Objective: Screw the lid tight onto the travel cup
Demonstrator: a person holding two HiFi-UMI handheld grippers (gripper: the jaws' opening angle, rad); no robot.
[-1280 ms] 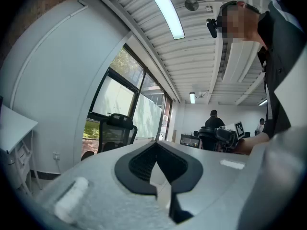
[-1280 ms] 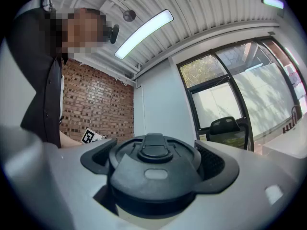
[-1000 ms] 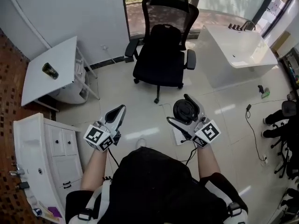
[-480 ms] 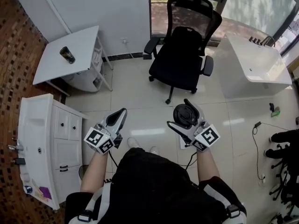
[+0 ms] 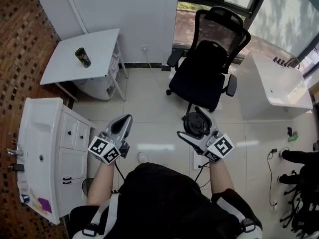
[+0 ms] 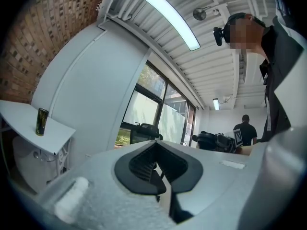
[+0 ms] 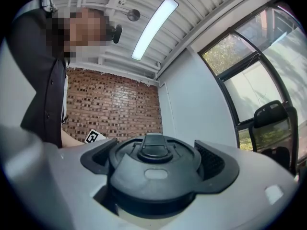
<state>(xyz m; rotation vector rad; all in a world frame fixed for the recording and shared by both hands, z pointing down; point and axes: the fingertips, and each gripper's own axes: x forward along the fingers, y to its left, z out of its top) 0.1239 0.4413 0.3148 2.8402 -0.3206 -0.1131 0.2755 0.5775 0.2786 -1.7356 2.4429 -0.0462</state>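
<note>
Lid [image 5: 195, 123] and travel cup [image 5: 82, 57] are well apart, so the screwing itself has not begun. The black round lid sits in the right hand-held gripper [image 5: 192, 122], whose jaws stand wide and clamp it from both sides. The right gripper view shows its top face, with the flip spout and central cap, filling the space between the two dark pads. The left hand-held gripper [image 5: 127, 119] carries nothing. Its jaws are pressed together, and the left gripper view shows only the room beyond them.

What seems to be the travel cup, a dark upright cylinder, stands alone on the white bench [image 5: 60, 73] against the wall, ahead and to the left of the person. It also shows small at the far left of the left gripper view, upright on the bench top. The person stands on the tiled floor [image 5: 154, 108] with both tools held out level, a black office chair [image 5: 212, 68] ahead to the right and a white washstand [image 5: 35, 143] close on the left.

By my reading, only the pickup of the lid is done. What is left is to reach the bench, steady the cup, most likely with the empty left tool, seat the lid squarely on the rim, and turn it until it is tight.
</note>
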